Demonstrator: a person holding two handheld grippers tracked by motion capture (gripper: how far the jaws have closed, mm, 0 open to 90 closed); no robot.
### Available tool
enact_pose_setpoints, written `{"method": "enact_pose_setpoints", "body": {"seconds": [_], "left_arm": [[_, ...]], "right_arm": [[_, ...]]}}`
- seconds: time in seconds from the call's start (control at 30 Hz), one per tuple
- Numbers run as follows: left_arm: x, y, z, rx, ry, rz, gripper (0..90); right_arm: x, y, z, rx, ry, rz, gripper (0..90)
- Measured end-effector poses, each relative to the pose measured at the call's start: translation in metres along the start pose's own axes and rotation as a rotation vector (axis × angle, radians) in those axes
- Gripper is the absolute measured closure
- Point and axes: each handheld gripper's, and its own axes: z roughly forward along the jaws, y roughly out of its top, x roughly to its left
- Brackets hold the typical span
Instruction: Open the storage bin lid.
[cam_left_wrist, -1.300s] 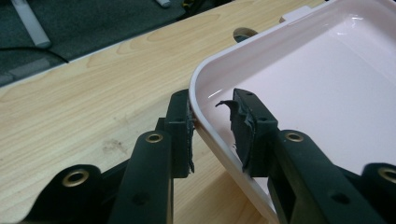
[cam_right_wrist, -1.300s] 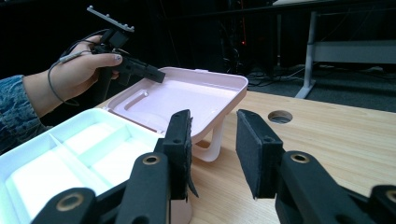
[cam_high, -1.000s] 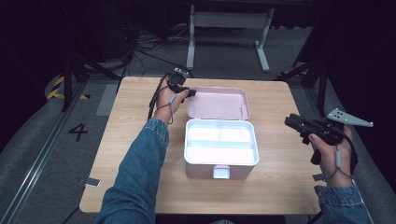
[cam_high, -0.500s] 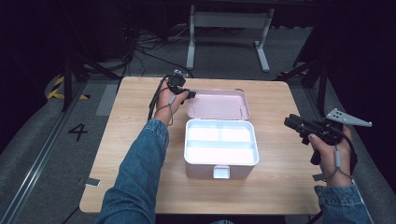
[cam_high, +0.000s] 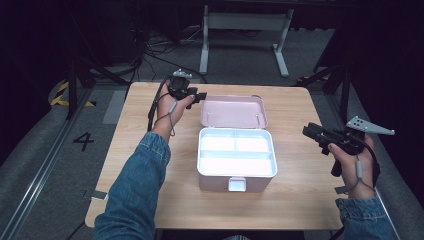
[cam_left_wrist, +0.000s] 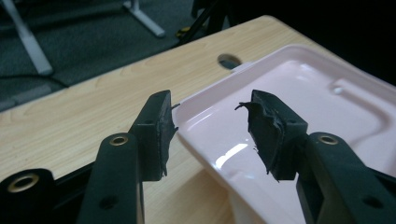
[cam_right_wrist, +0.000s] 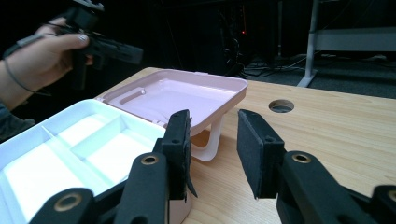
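An open pink box (cam_high: 220, 182) stands mid-table, and inside it sits a white divided tray (cam_high: 235, 152) (cam_right_wrist: 70, 144). Its pink lid (cam_high: 232, 111) (cam_left_wrist: 303, 84) (cam_right_wrist: 187, 93) lies folded back behind it. My left gripper (cam_high: 200, 96) (cam_left_wrist: 210, 123) (cam_right_wrist: 133, 53) hovers at the lid's far left corner. Its jaws have just been opening, and the corner shows between the pads without touching them. My right gripper (cam_high: 306, 131) (cam_right_wrist: 212, 140) hangs open to the right of the box, pointing at it with nothing between its pads.
The wooden table (cam_high: 150, 165) has a round cable hole (cam_left_wrist: 229, 60) (cam_right_wrist: 281, 106) near its far edge. A white latch (cam_high: 236, 185) sits on the box's front. A metal stand (cam_high: 245, 25) and cables lie on the floor beyond the table.
The left gripper's jaws have parted and the hand has lifted a little off the lid's corner. The lid stays folded back. The right gripper has not moved.
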Motion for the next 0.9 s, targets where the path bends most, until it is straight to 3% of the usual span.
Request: {"method": "enact_pose_setpoints", "body": {"seconds": [0.17, 0.4, 0.53, 0.67, 0.83, 0.9], "left_arm": [[-0.019, 0.003, -0.04, -0.052, -0.032, 0.047, 49.1], [-0.041, -0.007, -0.087, -0.05, -0.024, 0.109, 46.8], [-0.051, -0.019, -0.109, -0.061, -0.028, 0.121, 45.9], [-0.054, -0.036, -0.129, -0.04, 0.018, 0.138, 43.5], [-0.05, -0.062, -0.153, -0.014, 0.067, 0.138, 42.1], [-0.051, -0.065, -0.156, -0.007, 0.074, 0.142, 41.5]], "right_arm": [[-0.001, 0.0, 0.0, 0.003, 0.0, -0.002, 63.5], [-0.004, 0.006, 0.008, 0.016, -0.004, -0.029, 56.7], [-0.006, 0.01, 0.019, 0.038, 0.001, -0.052, 53.1], [-0.005, 0.015, 0.025, 0.057, -0.003, -0.091, 49.2], [-0.006, 0.014, 0.03, 0.121, -0.02, -0.113, 44.6], [-0.008, 0.012, 0.031, 0.149, -0.027, -0.115, 44.1]]}}
